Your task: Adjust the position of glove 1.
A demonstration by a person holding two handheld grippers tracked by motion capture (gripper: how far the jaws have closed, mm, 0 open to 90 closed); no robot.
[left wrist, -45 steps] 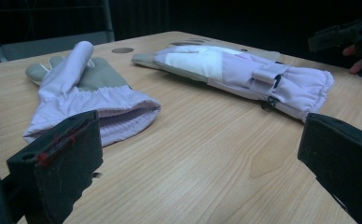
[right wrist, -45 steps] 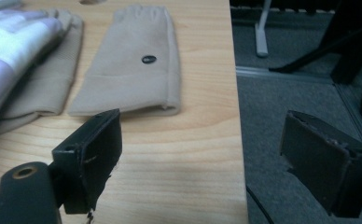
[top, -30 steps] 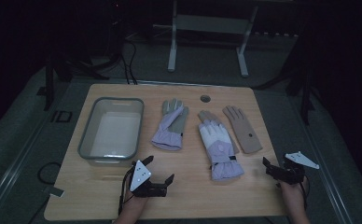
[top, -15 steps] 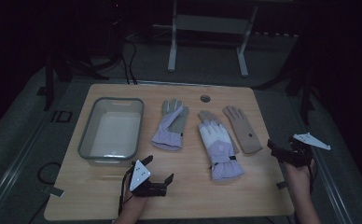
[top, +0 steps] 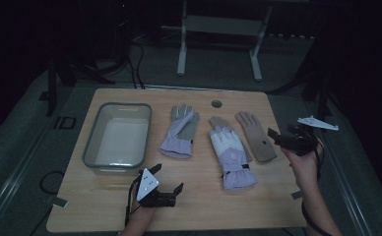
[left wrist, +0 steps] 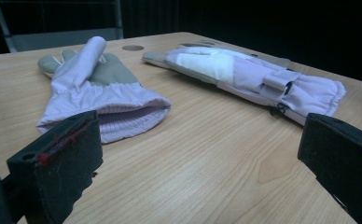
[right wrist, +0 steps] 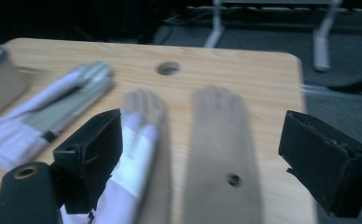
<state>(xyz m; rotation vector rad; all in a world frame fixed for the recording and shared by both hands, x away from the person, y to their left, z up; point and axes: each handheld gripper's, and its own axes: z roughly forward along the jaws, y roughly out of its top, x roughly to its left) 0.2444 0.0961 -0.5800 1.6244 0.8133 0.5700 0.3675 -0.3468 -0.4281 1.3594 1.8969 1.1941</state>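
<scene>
High view: three gloves lie flat on the surface (top: pixel 199 196), none in the clear bin (top: pixel 117 140); judged, nothing is started. Left gripper (top: pixel 167 195) rests with fingers wide and empty.

Left gripper view: lavender glove (left wrist: pixel 100 98) lies ahead of the fingers, cuff nearest, long axis running away.

Right gripper view: right gripper (right wrist: pixel 207 154) fingers wide, empty; tan glove (right wrist: pixel 221 154) between them, fingertips pointing away.

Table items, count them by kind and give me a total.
Lilac gloves: 2, one beside the tub, one mid-table
Tan gloves: 2, one flat at the right, one mostly under the mid-table lilac glove
Clear tub: 1
Total: 5
</scene>
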